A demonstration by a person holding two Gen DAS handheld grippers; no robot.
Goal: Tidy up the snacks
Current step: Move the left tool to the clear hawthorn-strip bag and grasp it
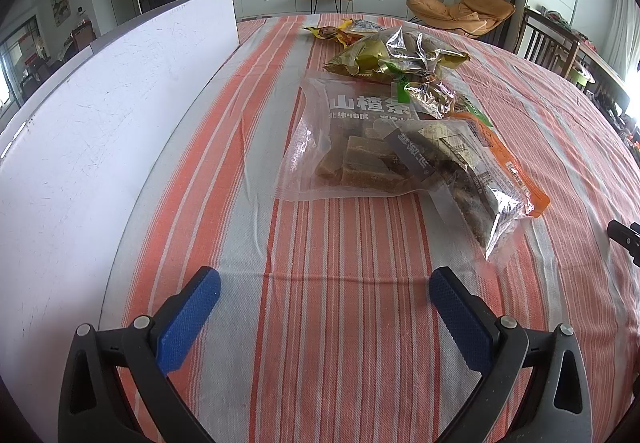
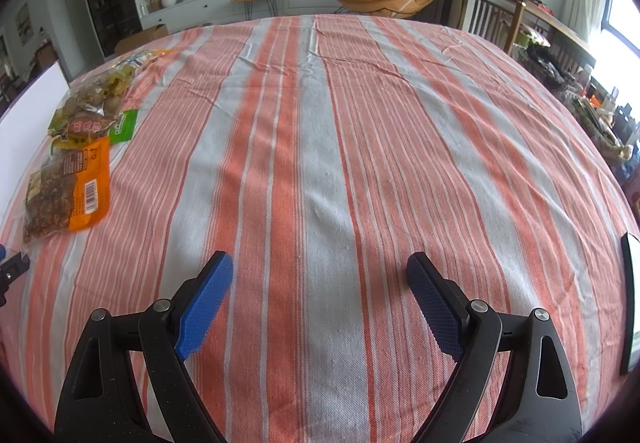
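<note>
Soft daylight fills both views, strongest from a blown-out window [image 2: 624, 23] far to the right of the fingers. Faint shadows pool on the striped tablecloth [image 2: 320, 163] just under the fingertips. Clear snack bags [image 1: 400, 139] ahead glint — fisheye bending and dark vignetting crowd every corner.

The left gripper [image 1: 325, 285] points forward and downward, its two blue-padded fingers [image 1: 192, 317] spread wide apart with nothing between them. The right gripper [image 2: 320, 271] is tilted down the same way, its blue fingers [image 2: 206, 301] likewise parted and empty. Each gripper's black edge shows at the margin of the other's view
</note>
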